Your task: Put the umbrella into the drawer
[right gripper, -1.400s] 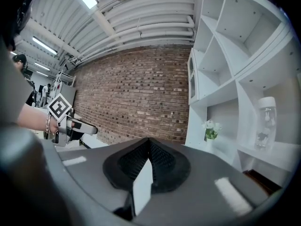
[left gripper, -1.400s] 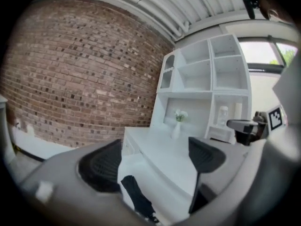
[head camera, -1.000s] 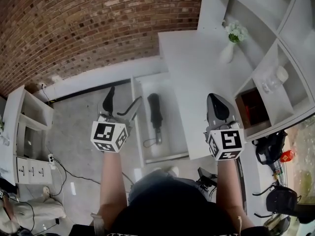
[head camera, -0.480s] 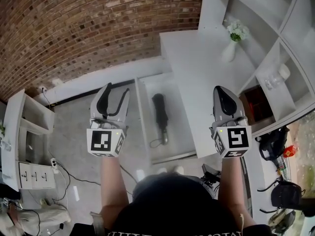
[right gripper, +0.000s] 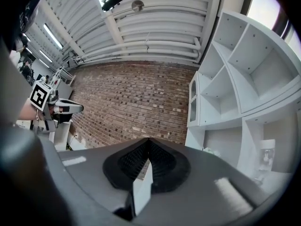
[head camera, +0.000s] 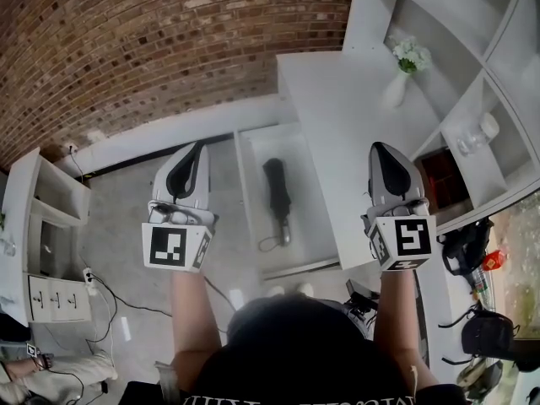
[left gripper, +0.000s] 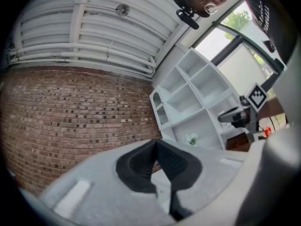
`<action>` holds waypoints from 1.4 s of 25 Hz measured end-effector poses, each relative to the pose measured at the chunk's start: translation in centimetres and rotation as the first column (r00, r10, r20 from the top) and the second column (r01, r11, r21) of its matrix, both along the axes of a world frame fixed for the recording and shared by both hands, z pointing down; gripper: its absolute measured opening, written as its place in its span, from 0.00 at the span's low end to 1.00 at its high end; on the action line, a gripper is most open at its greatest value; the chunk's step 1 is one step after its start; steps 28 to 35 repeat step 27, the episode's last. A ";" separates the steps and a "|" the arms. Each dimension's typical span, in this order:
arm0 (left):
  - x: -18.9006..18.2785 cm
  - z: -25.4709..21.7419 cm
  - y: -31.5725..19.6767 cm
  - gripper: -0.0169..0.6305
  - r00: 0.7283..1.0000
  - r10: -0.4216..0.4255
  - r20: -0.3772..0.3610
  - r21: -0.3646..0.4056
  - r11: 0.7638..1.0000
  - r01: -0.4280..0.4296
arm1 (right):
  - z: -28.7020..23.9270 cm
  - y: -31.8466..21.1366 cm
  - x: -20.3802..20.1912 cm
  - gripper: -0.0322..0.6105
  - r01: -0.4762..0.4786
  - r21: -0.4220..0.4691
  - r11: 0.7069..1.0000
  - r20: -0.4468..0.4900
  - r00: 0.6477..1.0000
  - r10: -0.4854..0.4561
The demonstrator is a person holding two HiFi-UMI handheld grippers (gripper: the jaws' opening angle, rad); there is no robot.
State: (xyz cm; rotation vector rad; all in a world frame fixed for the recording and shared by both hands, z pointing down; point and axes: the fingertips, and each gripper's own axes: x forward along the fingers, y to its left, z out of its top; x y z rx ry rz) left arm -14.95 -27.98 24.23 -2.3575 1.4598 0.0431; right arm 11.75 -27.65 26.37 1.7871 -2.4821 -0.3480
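Lying inside the open white drawer (head camera: 309, 218), the folded black umbrella (head camera: 276, 194) rests free. Left of the drawer, the left gripper (head camera: 197, 152) has risen and snapped its jaws together, empty. Right of the drawer, the right gripper (head camera: 381, 154) is also pressed closed and empty. Placement looks complete.

A home-style set inside a hall: a white cabinet (head camera: 337, 133) against a brick wall (head camera: 126, 49), a vase of flowers (head camera: 395, 91) on it, open white shelving (head camera: 447, 24) beside it, loose cables (head camera: 118, 298) left of it, and a ribbed metal ceiling (right gripper: 155, 32) overhead.
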 end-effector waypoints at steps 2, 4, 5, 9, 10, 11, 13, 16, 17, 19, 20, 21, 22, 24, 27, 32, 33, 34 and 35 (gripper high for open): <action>-0.2 -0.3 0.1 0.02 1.000 0.002 0.002 0.005 1.000 -0.002 | -0.2 0.1 -0.2 0.05 0.004 0.009 1.000 -0.003 1.000 -0.004; -0.3 -0.4 0.1 0.02 1.000 -0.001 0.007 0.008 1.000 0.001 | -0.4 0.2 -0.3 0.05 -0.006 0.011 1.000 -0.007 1.000 0.006; -0.4 -0.5 0.1 0.02 1.000 -0.004 0.010 0.008 1.000 0.004 | -0.5 0.2 -0.4 0.05 -0.011 0.011 1.000 -0.009 1.000 0.012; -0.8 -0.5 -0.1 0.02 1.000 -0.023 0.015 0.005 1.000 0.023 | -0.6 0.3 -0.7 0.05 -0.016 0.017 1.000 -0.022 1.000 0.016; -0.9 -0.5 -0.2 0.02 0.999 -0.031 0.017 0.002 1.000 0.031 | -0.7 0.3 -0.7 0.05 -0.015 0.019 1.000 -0.026 1.000 0.016; -1.0 -0.5 -0.3 0.02 0.999 -0.041 0.020 -0.002 0.999 0.041 | -0.7 0.3 -0.8 0.05 -0.016 0.020 1.000 -0.029 0.999 0.016; -1.2 -0.4 -0.4 0.02 0.998 -0.056 0.025 -0.009 0.998 0.056 | -0.8 0.4 -0.9 0.05 -0.018 0.016 1.000 -0.030 0.999 0.019; -1.3 -0.4 -0.5 0.02 0.998 -0.063 0.023 -0.010 0.998 0.063 | -0.7 0.6 -0.9 0.05 -0.019 0.015 1.000 -0.035 0.999 0.019; -1.2 -0.4 -0.5 0.02 0.998 -0.065 0.022 -0.011 0.998 0.065 | -0.7 0.7 -0.9 0.05 -0.018 0.016 1.000 -0.038 0.999 0.019; -1.1 -0.3 -0.4 0.02 0.998 -0.065 0.021 -0.012 0.998 0.065 | -0.6 0.8 -0.8 0.05 -0.020 0.015 1.000 -0.040 0.999 0.021; -1.1 -0.3 -0.4 0.02 0.998 -0.064 0.021 -0.011 0.998 0.065 | -0.6 0.9 -0.8 0.05 -0.022 0.013 1.000 -0.040 0.999 0.022; -1.1 -0.4 -0.4 0.02 0.998 -0.064 0.020 -0.009 0.998 0.064 | -0.6 1.0 -0.7 0.05 -0.023 0.012 1.000 -0.041 0.999 0.023; -1.1 -0.4 -0.3 0.02 0.998 -0.065 0.019 -0.006 0.998 0.065 | -0.5 1.0 -0.8 0.05 -0.023 0.013 1.000 -0.042 0.999 0.023; -1.2 -0.5 -0.3 0.02 0.997 -0.069 0.014 -0.002 0.998 0.069 | -0.5 1.0 -0.8 0.05 -0.022 0.013 1.000 -0.042 0.999 0.023; -1.3 -0.6 -0.4 0.02 0.997 -0.072 0.008 0.001 0.997 0.072 | -0.5 1.1 -0.9 0.05 -0.025 0.010 1.000 -0.037 0.999 0.026; -1.3 -0.6 -0.4 0.02 0.997 -0.072 0.008 0.001 0.997 0.072 | -0.5 1.1 -0.9 0.05 -0.025 0.010 1.000 -0.037 0.999 0.026; -1.3 -0.6 -0.4 0.02 0.997 -0.072 0.008 0.001 0.997 0.072 | -0.5 1.1 -0.9 0.05 -0.025 0.010 1.000 -0.037 0.999 0.026; -1.3 -0.6 -0.4 0.02 0.997 -0.072 0.008 0.001 0.997 0.072 | -0.5 1.1 -0.9 0.05 -0.025 0.010 1.000 -0.037 0.999 0.026; -1.3 -0.6 -0.4 0.02 0.997 -0.072 0.008 0.001 0.997 0.072 | -0.5 1.1 -0.9 0.05 -0.025 0.010 1.000 -0.037 0.999 0.026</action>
